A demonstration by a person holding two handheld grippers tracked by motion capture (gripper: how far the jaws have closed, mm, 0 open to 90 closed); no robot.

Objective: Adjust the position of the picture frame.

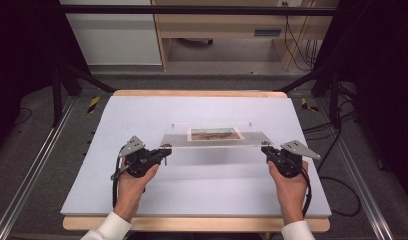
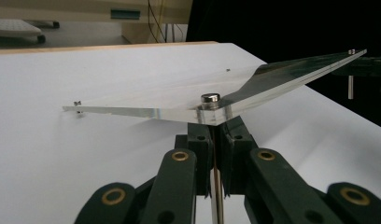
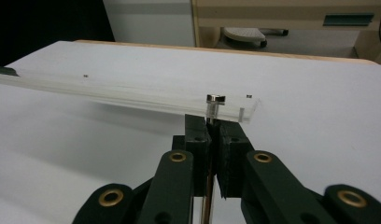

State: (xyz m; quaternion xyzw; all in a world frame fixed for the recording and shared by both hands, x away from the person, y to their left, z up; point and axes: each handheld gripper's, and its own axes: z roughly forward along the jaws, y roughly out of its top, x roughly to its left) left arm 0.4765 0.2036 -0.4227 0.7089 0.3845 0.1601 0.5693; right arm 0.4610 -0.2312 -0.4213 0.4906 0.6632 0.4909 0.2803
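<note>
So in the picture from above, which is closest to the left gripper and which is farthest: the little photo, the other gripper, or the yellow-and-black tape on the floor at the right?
Starting from the left gripper:
1. The photo, in the middle of the clear sheet, just to the right.
2. The right gripper, at the sheet's other near corner.
3. The striped tape, on the floor past the table's far right corner.

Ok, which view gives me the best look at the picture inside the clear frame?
The high view: it looks down on the clear frame, held by both grippers, and shows the picture face-on at its middle. The left gripper view and right gripper view see the frame nearly edge-on, so the picture cannot be made out.
</note>
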